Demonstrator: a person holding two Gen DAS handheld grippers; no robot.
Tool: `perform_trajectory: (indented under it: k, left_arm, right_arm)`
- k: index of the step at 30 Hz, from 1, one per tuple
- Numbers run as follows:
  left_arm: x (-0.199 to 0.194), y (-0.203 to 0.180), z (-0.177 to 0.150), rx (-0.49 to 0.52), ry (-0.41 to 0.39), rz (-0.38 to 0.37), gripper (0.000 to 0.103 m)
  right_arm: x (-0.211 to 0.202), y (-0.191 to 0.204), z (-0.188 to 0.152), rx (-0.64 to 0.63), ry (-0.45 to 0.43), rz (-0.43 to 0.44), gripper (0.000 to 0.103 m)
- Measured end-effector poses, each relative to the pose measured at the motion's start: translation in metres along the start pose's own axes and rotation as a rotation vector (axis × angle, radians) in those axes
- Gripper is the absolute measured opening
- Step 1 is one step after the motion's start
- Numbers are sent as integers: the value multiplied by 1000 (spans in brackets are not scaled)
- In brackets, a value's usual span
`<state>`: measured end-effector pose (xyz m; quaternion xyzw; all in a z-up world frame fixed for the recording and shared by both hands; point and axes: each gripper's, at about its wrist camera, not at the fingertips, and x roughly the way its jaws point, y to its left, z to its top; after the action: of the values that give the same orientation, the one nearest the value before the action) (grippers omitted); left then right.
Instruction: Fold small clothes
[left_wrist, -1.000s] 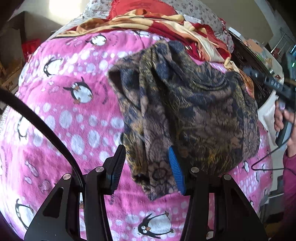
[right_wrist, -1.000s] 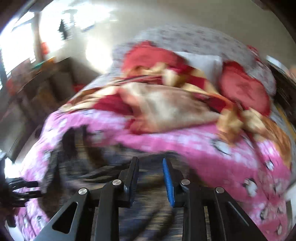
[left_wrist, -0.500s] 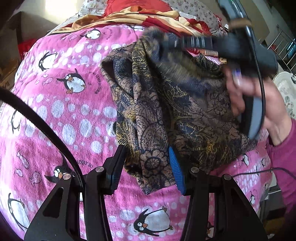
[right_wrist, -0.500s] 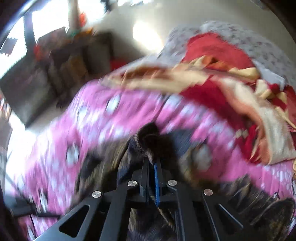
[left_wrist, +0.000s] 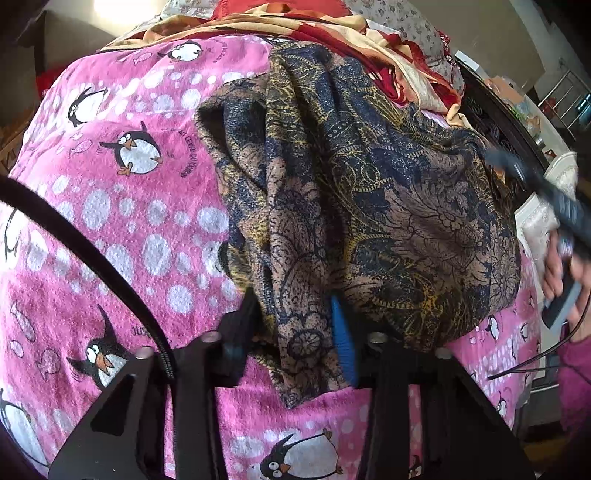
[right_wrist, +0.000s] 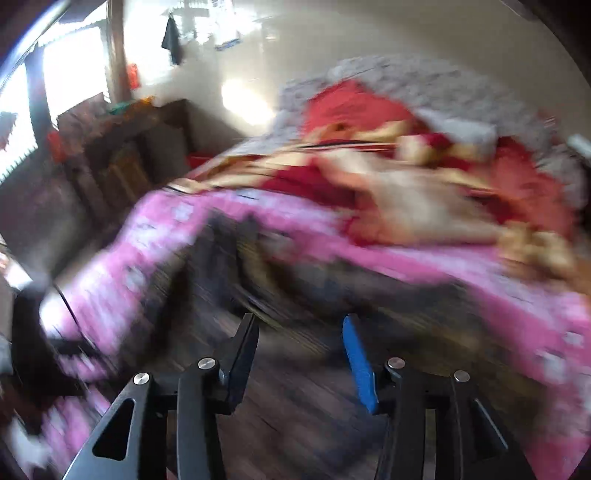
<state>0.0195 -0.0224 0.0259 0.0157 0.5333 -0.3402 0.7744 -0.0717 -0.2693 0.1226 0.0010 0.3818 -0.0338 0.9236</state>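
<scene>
Nearest in the left view, the left gripper (left_wrist: 295, 328) sits low on the pink fleece blanket with penguins (left_wrist: 122, 229). Its fingers are spread apart, with the near corner of the dark blue and brown patterned cloth (left_wrist: 369, 206) lying between them — they do not look squeezed onto it. That is the same as half a second ago.

The big change is on the other side. Half a second ago the right gripper was pinched shut on the far edge of the cloth and held it up over the middle. Now the right gripper (right_wrist: 299, 343) has its fingers wide open with nothing in them, and it has pulled back to the right edge of the bed. The right view is very blurry, so it is moving fast.

So the cloth has been let go — it lies bunched in a heap on the blanket, with its far end near the red and cream blanket (left_wrist: 388, 48) behind. One fold looks laid over, but the cloth is lumpy and probably needs smoothing and another fold.
</scene>
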Motion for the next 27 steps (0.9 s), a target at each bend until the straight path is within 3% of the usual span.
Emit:
perform_trajectory:
  k: [3,5,7,9,12,15,17,18,20,25,27]
  left_arm:
    - [-5,3,-2,-14,-7,-8,21]
    - [-12,0,-8,-2,-21,-2,20]
    - [-18,0,-14,-1,-29,-1,19]
    - [-21,-1,-19,-12,-30,1,19]
    - [-22,5,-21,-39,-28,-2,19]
    - [-21,6,-23,-65,-18,-3,19]
    - [-23,2,-24,-43,-22,11,19]
    - [-24,-1,-24,-30,-26,16,19]
    - [-22,-1,-23,-23,-27,19,19]
    - [-17,-1,-23,-37,-28,21,19]
    - [-21,-2,-26,-24,-36,27,19]
  right_arm:
    - [-27,-46,-37,-31,57,-149,46]
    - [-21,-66,-48,-13,151,-130,45]
    - [-10,-82,-52,25,183,-89,45]
    - [-3,-98,-46,92,153,-76,45]
    - [19,-139,-23,264,46,-137,45]
    - [38,-172,-10,419,54,-214,45]
    - [23,-182,-8,487,31,-234,45]
    - [12,-180,-7,498,16,-203,45]
    - [-5,-159,-2,428,-7,-117,45]
    - [4,-42,25,-43,15,48,52]
    - [22,4,29,-242,34,51,52]
